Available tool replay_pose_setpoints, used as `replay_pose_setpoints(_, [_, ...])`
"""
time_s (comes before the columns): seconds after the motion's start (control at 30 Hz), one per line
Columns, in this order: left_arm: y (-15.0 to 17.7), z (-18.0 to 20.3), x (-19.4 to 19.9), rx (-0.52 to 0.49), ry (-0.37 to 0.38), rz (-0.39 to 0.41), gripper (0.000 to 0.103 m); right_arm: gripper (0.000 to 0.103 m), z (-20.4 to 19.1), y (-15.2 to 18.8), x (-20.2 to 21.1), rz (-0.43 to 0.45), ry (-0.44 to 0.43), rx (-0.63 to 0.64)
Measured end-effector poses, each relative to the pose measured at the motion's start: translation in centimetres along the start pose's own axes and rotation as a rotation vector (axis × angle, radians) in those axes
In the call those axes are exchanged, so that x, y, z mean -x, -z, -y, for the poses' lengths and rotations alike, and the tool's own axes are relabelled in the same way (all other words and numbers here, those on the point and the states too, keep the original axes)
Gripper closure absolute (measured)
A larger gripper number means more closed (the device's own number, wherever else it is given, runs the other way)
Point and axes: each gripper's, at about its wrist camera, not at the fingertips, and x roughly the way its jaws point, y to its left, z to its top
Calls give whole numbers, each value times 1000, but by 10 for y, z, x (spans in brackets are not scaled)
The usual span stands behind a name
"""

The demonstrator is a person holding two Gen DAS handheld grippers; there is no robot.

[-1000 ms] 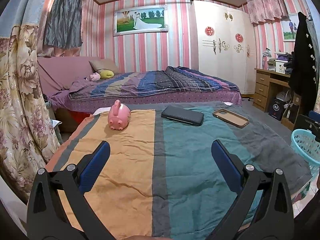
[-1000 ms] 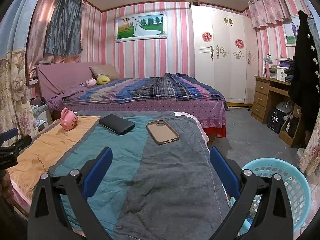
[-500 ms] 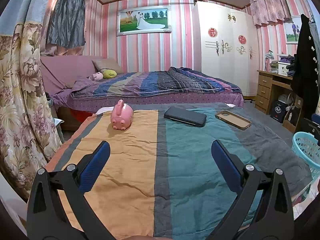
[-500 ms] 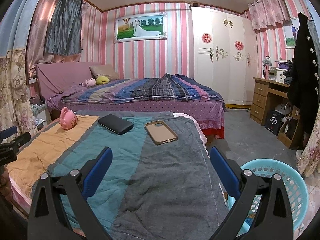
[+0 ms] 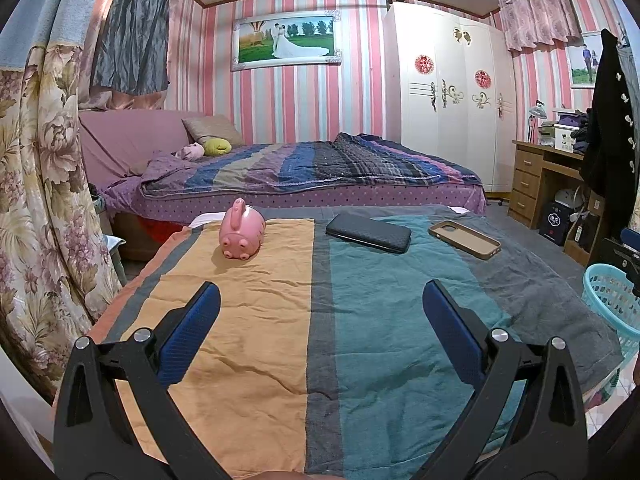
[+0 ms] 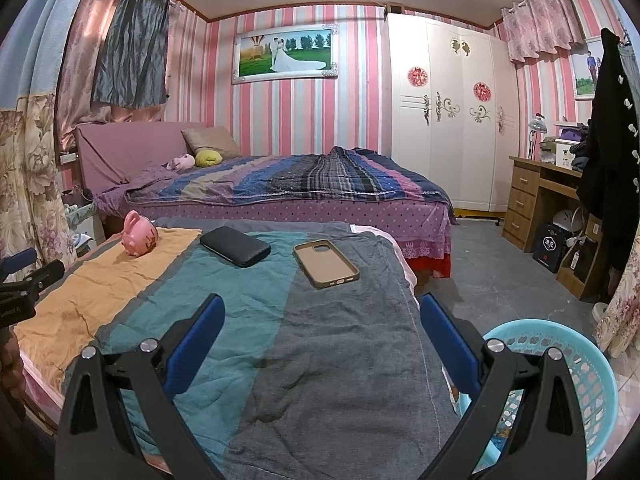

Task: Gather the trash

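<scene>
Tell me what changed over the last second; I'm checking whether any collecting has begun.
Nothing was taken hold of or let go. Both cameras drifted slightly, the left a little nearer the pink pig-shaped money box. The left hand-held gripper and right hand-held gripper stay open and empty; black wallet, tan phone case and turquoise plastic basket unmoved.

Pink striped walls (image 6: 304,120), white wardrobe (image 6: 448,120), purple bed (image 6: 280,196), grey floor (image 6: 500,276).
</scene>
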Motion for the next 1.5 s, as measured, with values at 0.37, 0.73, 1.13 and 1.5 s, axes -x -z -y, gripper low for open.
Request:
replay_pose_setpoints(0.37, [1, -1, -1, 5, 2, 0, 5, 7, -1, 1, -2, -3, -3, 7])
replay_pose_setpoints(0.73, [2, -1, 1, 9, 3, -1, 5, 7, -2, 2, -2, -3, -5, 7])
replay_pose_setpoints(1.13, [1, 2, 0, 4, 9, 0, 5, 7, -3, 3, -2, -6, -7, 8])
replay_pose_setpoints(1.5, [2, 1, 0, 3, 13, -1, 5, 7, -2, 3, -2, -6, -8, 8])
